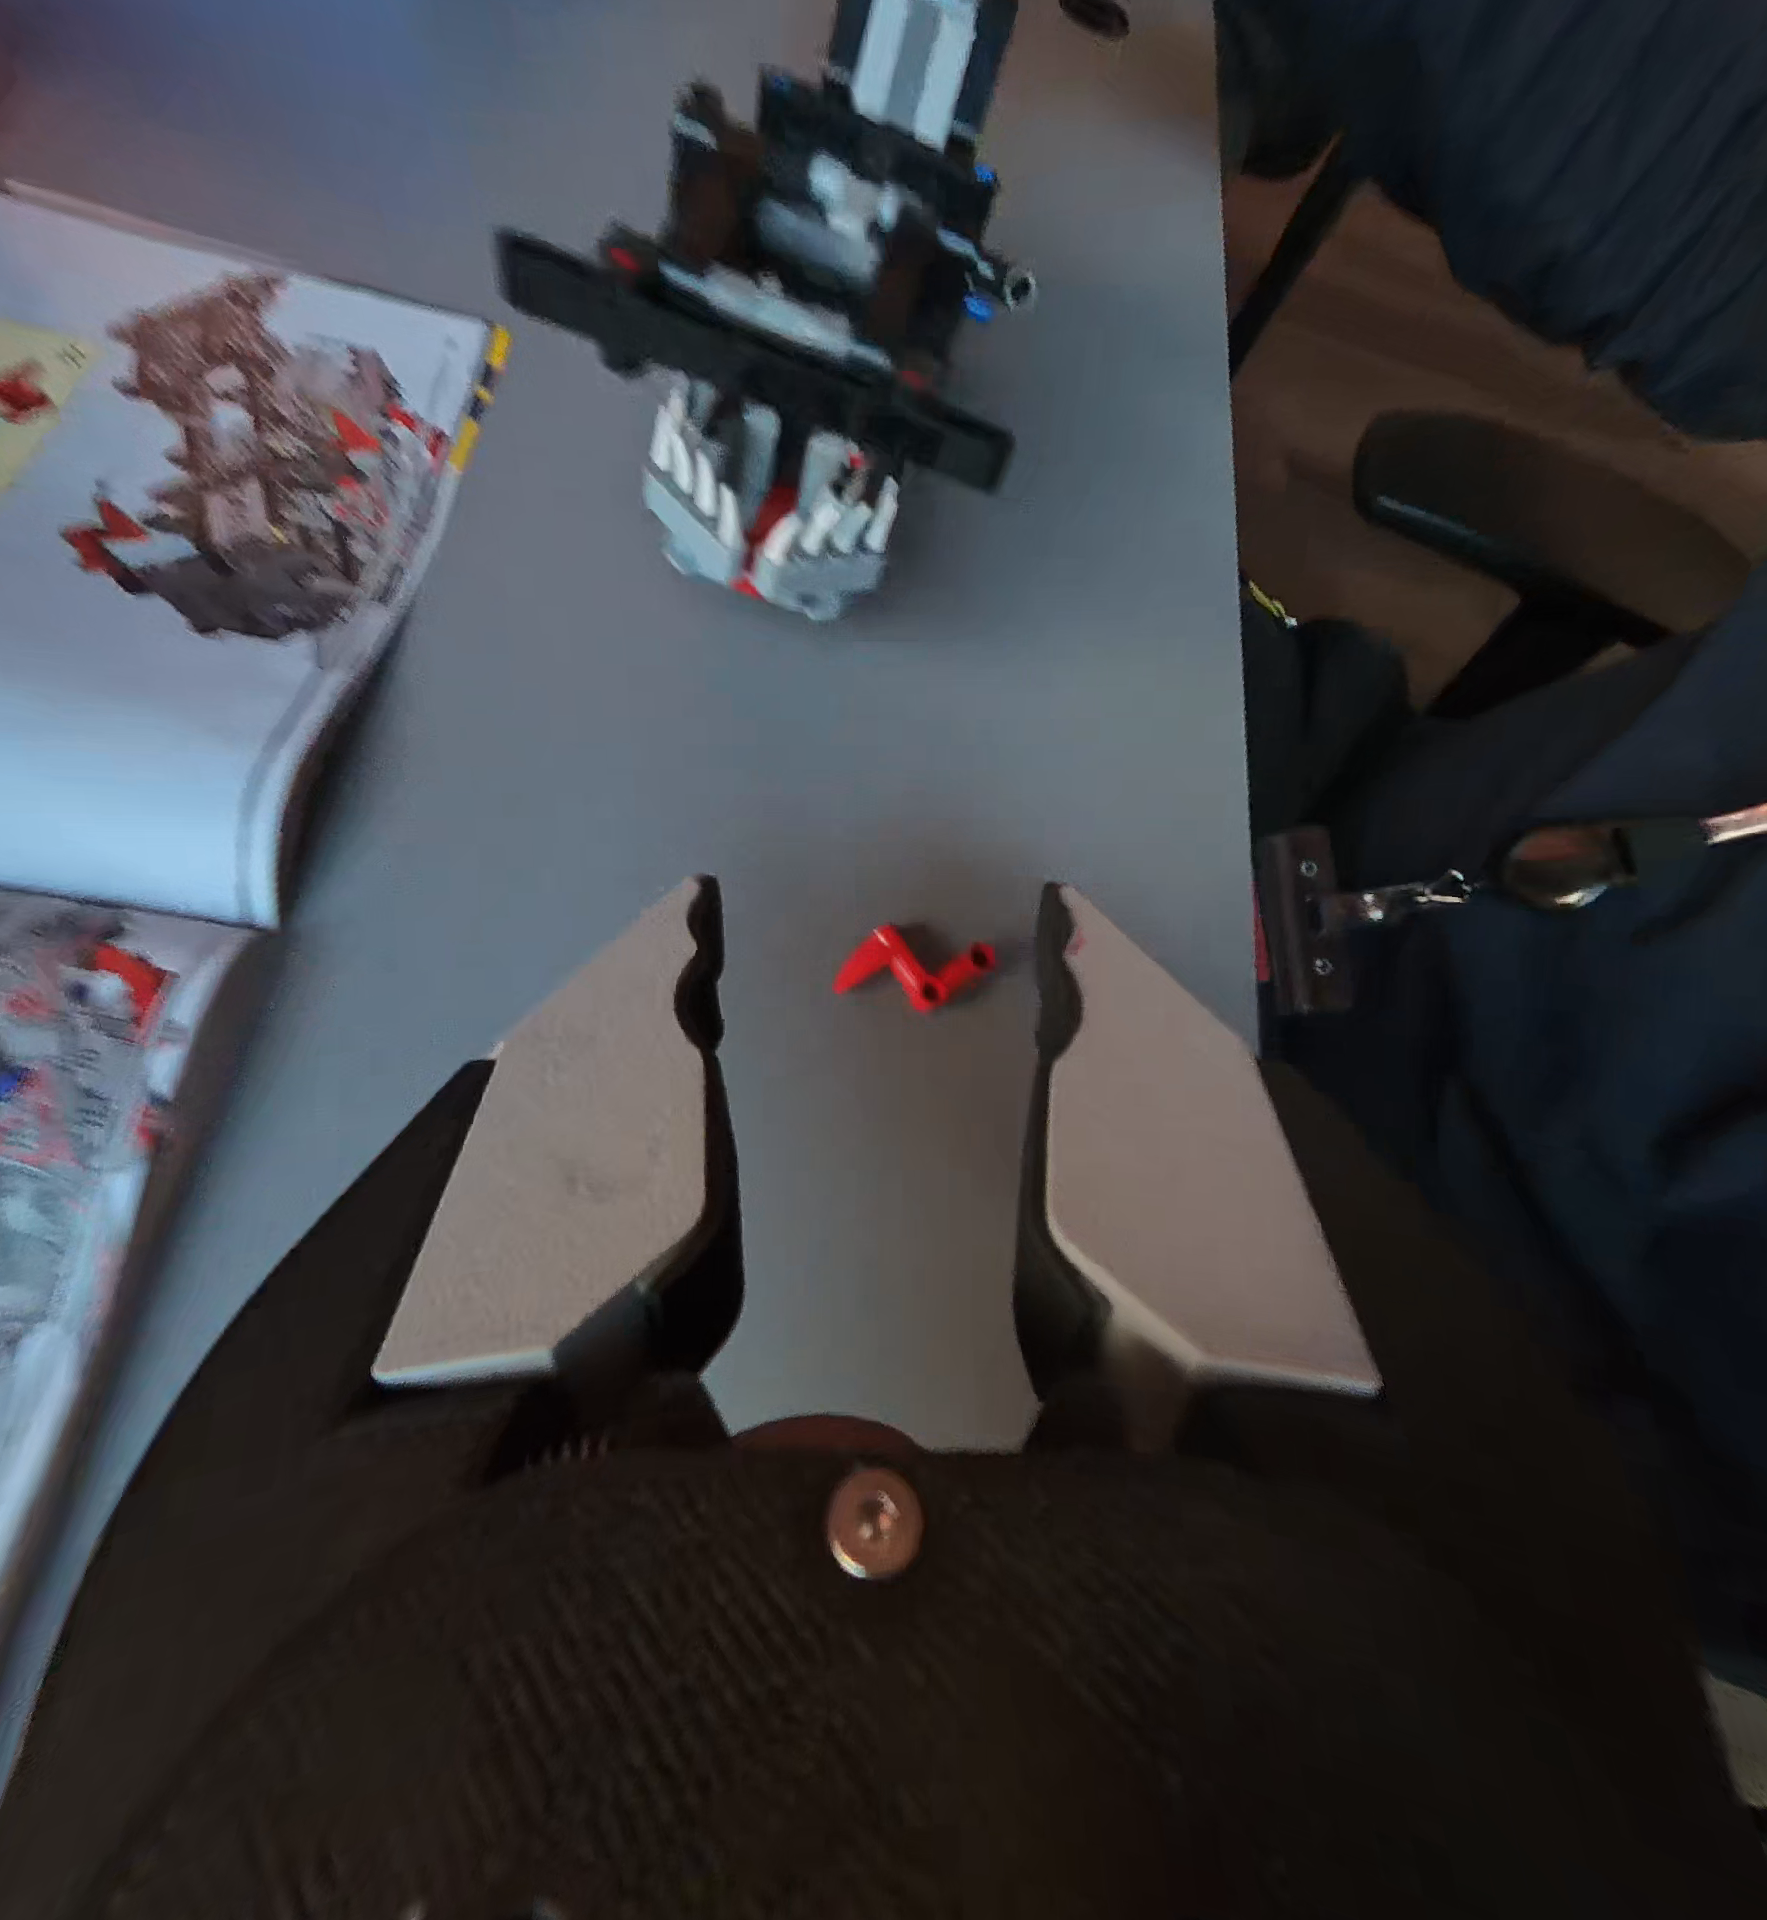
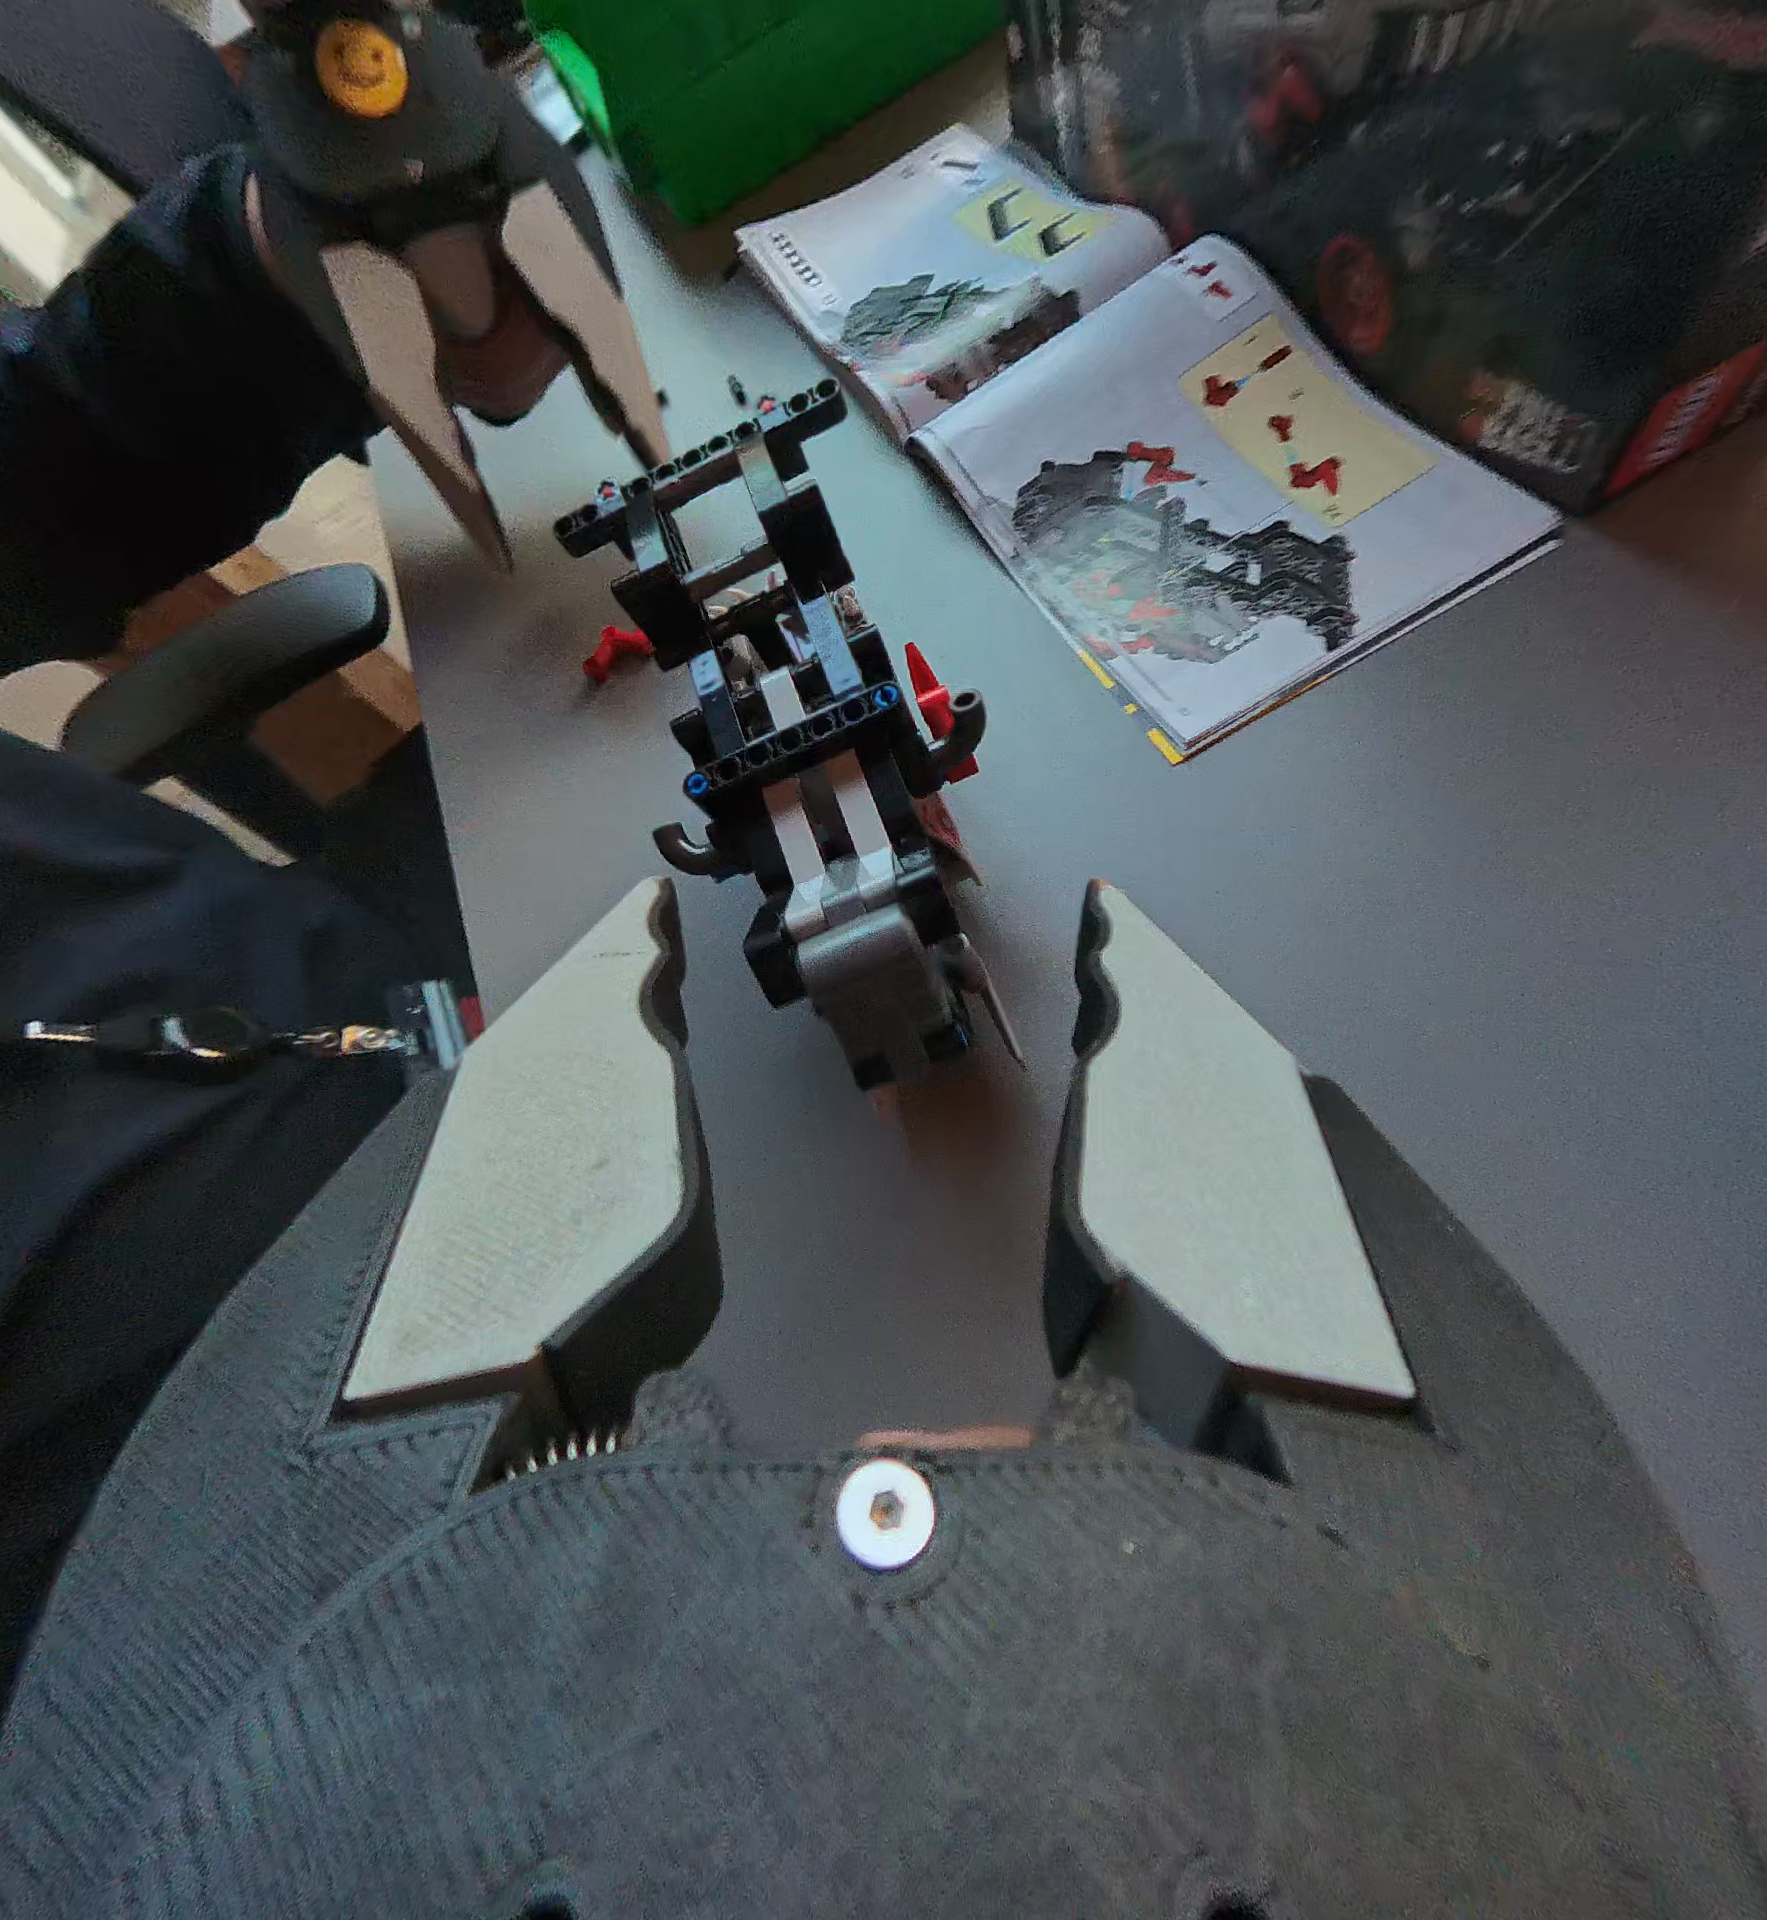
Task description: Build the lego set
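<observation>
A small red zigzag lego piece (image 1: 915, 966) lies on the grey table (image 1: 567, 748), between the tips of my open left gripper (image 1: 879, 961); neither pad touches it. The same red piece (image 2: 614, 652) shows far off in the right wrist view, below the left gripper (image 2: 567, 499). The black, grey and red lego model (image 1: 796, 343) stands farther along the table. In the right wrist view the model (image 2: 817, 790) runs away from me, its near grey end between the tips of my open right gripper (image 2: 879, 966), with a gap on both sides.
An open instruction booklet (image 1: 131, 540) lies left of the model; it also shows in the right wrist view (image 2: 1149, 457). The set's dark box (image 2: 1481, 208) and a green box (image 2: 754, 94) stand behind it. The table edge, a chair armrest (image 2: 235, 644) and a person's dark clothing (image 1: 1585, 1039) are beside it. Spacing between my two grippers at the tips: around 20 cm.
</observation>
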